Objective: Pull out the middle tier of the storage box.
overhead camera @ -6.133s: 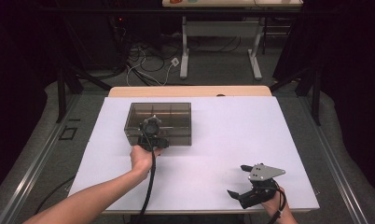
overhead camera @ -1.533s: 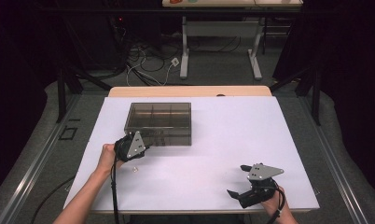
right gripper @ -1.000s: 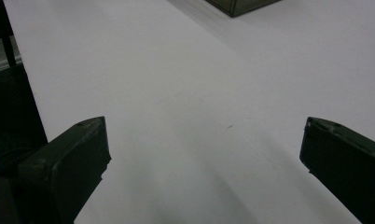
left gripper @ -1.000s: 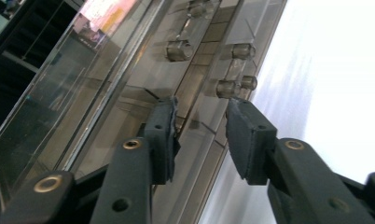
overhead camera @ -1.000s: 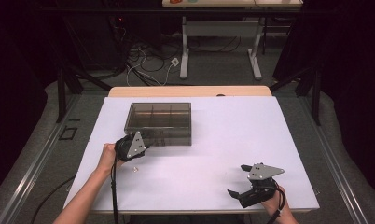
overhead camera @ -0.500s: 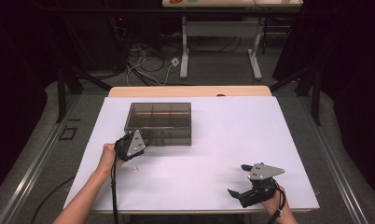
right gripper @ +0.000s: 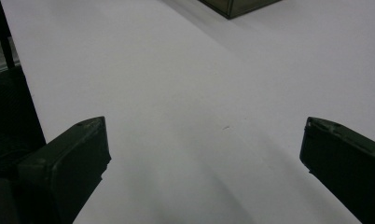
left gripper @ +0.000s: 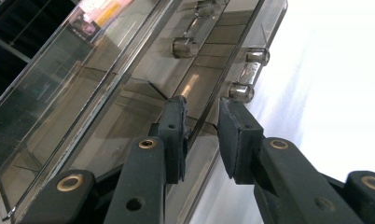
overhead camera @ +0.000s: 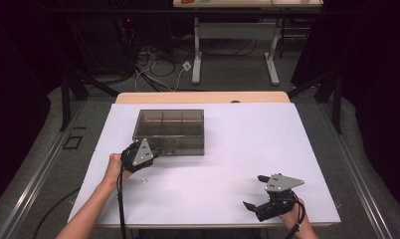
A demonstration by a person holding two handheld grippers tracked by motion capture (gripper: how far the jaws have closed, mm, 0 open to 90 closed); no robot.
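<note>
A smoky clear box [overhead camera: 170, 130] with inner compartments stands on the white table [overhead camera: 238, 149], left of the middle. My left gripper [overhead camera: 149, 151] is at the box's near left corner. In the left gripper view its jaws have just been closing and now stand narrow, the gripper [left gripper: 202, 126] shut on the box's front rim [left gripper: 209, 84] beside two clear latch knobs [left gripper: 241, 91]. At the near right of the table my right gripper [overhead camera: 252, 191] lies low with its jaws wide apart. Nothing but bare table lies between the right gripper's [right gripper: 204, 149] jaws.
A tiny pale item [overhead camera: 144, 180] lies on the table just right of the left hand. A wooden strip [overhead camera: 203, 97] runs along the table's far edge. Dark floor, cables and a desk frame [overhead camera: 235, 50] lie beyond it.
Six seconds ago the left gripper was over the box; it now sits lower at the box's near left corner. Over the last second neither hand has visibly moved.
</note>
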